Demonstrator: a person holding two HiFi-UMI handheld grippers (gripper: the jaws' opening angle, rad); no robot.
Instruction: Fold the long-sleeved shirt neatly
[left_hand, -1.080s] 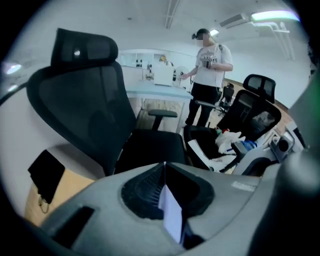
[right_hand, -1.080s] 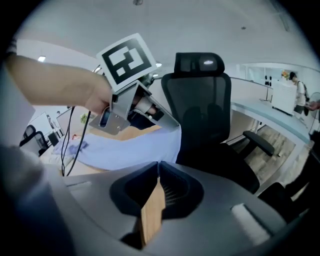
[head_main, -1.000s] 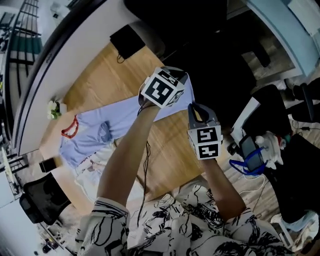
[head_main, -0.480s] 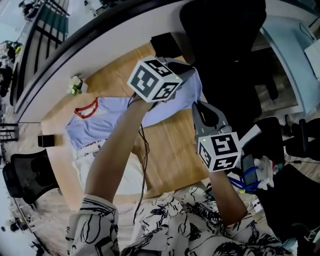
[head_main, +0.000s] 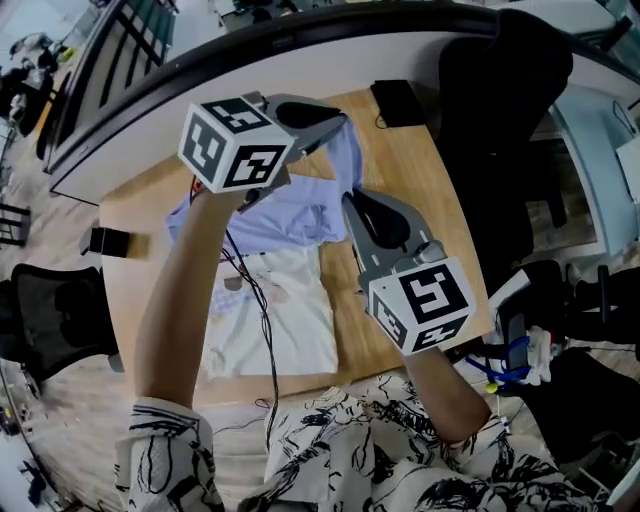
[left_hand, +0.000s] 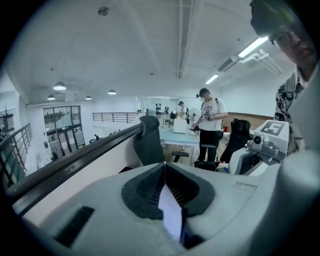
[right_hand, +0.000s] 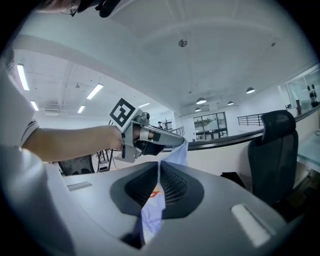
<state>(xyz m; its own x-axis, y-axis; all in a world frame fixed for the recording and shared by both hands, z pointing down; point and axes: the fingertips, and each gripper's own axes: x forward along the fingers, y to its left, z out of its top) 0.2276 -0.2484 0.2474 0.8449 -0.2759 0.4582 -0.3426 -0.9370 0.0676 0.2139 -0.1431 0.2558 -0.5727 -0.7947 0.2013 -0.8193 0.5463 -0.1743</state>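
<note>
The lavender long-sleeved shirt (head_main: 296, 212) hangs bunched above the wooden table (head_main: 400, 215), lifted by one edge. My left gripper (head_main: 340, 122) is shut on the cloth at the upper corner, and a lavender strip (left_hand: 171, 212) shows between its pads. My right gripper (head_main: 350, 198) is shut on the same edge lower down, with the fabric (right_hand: 151, 212) pinched in its jaws. In the right gripper view the left gripper (right_hand: 150, 137) holds the shirt (right_hand: 176, 152) just ahead. The shirt's lower part still touches the table.
A white garment (head_main: 270, 320) lies flat on the table under the shirt. A black box (head_main: 398, 100) sits at the far edge, a small black object (head_main: 104, 240) at the left. A black chair (head_main: 500, 150) stands on the right. People stand far off (left_hand: 210, 120).
Both grippers have risen and swung toward the far side with the shirt. The shirt, spread flat a second ago, is now lifted and bunched, uncovering the white garment.
</note>
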